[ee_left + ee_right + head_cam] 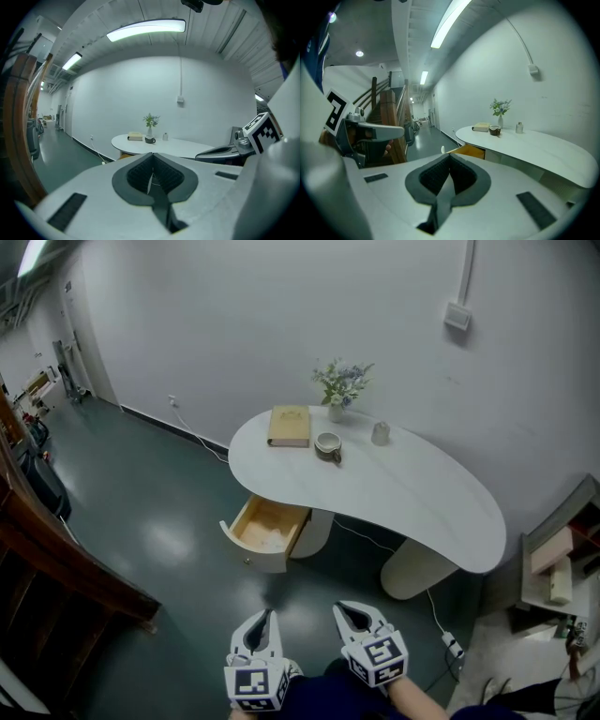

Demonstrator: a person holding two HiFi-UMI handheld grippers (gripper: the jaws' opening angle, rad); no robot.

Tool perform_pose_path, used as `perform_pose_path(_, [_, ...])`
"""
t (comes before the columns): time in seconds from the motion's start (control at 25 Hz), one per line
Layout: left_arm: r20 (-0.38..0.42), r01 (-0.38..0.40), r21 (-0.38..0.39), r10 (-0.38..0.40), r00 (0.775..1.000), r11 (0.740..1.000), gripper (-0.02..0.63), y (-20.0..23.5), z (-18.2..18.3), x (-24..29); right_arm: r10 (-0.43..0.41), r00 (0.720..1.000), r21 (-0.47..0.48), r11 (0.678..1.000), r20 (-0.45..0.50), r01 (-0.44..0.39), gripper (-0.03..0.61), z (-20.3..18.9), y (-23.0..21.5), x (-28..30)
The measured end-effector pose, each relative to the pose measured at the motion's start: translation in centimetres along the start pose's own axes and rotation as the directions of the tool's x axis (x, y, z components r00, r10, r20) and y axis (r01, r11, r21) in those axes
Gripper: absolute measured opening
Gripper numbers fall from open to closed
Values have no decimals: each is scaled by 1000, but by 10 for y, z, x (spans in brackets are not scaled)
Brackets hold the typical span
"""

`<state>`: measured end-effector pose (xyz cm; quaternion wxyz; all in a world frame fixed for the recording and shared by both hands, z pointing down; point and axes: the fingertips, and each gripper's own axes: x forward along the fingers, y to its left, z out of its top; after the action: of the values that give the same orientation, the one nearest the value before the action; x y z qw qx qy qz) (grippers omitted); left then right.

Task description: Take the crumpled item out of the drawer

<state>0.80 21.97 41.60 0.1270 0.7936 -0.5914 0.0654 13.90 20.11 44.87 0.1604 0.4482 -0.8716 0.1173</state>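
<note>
White kidney-shaped table (412,493) standing against a pale wall (234,324), seen from the near side of a glossy, dark grey-green floor (159,493). Under the table's left end, a light wooden drawer (267,526) with a rounded white front is pulled out toward the near left and stands open. Its pale inside is too small to read at this distance, so the crumpled item cannot be told apart from the drawer bottom.

On the far left part of the table:
- a closed tan book (289,425);
- just to its right, a small round cup (328,443);
- beyond the cup, a white vase (336,412) of pale blue and green flowers;
- further right, a small pale jar (380,433).

At the near edge of the scene, the left gripper (267,613) and the right gripper (345,607), white-bodied with dark grey pads, are held side by side above the floor. They are well apart from the table and drawer, and both point toward them. Each gripper's jaws are pressed together along the seam, with nothing between them.

At the left side is a dark brown wooden stair rail (66,563). At the near right, on the floor beside the table's base, lies a white power strip (451,645) on a cord.
</note>
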Motion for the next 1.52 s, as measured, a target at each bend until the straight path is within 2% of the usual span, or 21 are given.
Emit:
perform_pose_path(0.2, [-19, -10, -23, 10, 1000, 1000, 5, 18, -7, 6, -2, 1000, 83, 997, -2, 2, 8, 2, -1, 13])
perform_pose_path(0.52, [-39, -47, -29, 46, 998, 998, 5, 37, -9, 31, -8, 1000, 121, 993, 1, 8, 8, 9, -32, 50])
perform_pose_path(0.76, [-48, -115, -44, 113, 992, 992, 5, 64, 2, 71, 93, 996, 109, 990, 6, -93, 8, 33, -48, 101])
perform_pose_path(1.12, [-59, -183, -44, 180, 982, 982, 5, 92, 31, 155, 190, 981, 72, 980, -31, -188, 8, 61, -90, 188])
perform_pose_path(1.52, [-68, -291, -83, 286, 956, 953, 5, 110, 43, 222, 336, 939, 10, 942, -76, -336, 8, 83, -121, 256])
